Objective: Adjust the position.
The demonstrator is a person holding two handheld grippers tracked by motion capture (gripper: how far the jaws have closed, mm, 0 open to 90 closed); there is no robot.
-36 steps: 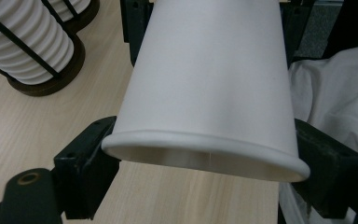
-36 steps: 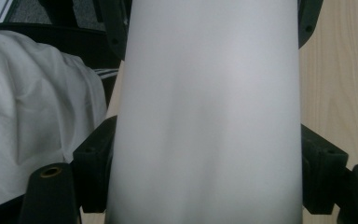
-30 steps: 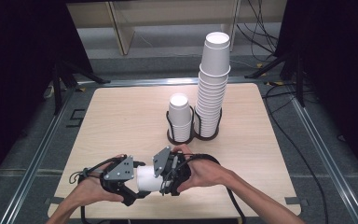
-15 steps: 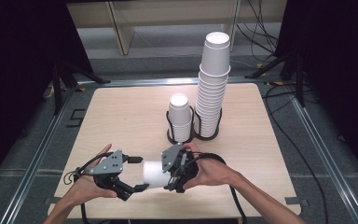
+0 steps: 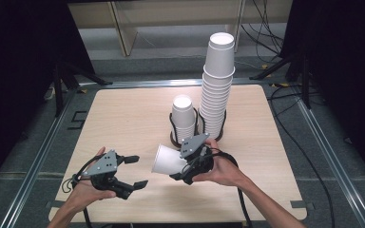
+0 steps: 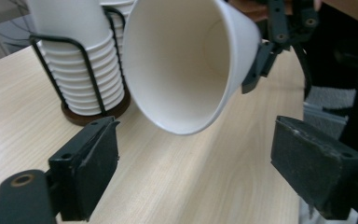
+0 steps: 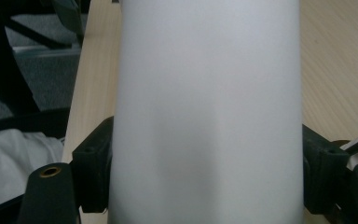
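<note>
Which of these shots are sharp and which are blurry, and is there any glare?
High view: evenly lit and sharp on the table, dark at both sides, no strong glare. Left gripper view: the paper cup and the jaws look fairly crisp, the stacked cups behind slightly soft. Right gripper view: the cup sits so close that it is a soft, featureless white blur.

Left gripper (image 5: 128, 171) open (empty), right gripper (image 5: 183, 166) clamped shut

White paper cup (image 5: 167, 159), empty, tipped on its side, clamped at its base in my right fingers (image 5: 188, 167), open mouth facing left, above the surface (image 5: 123, 118)
</note>
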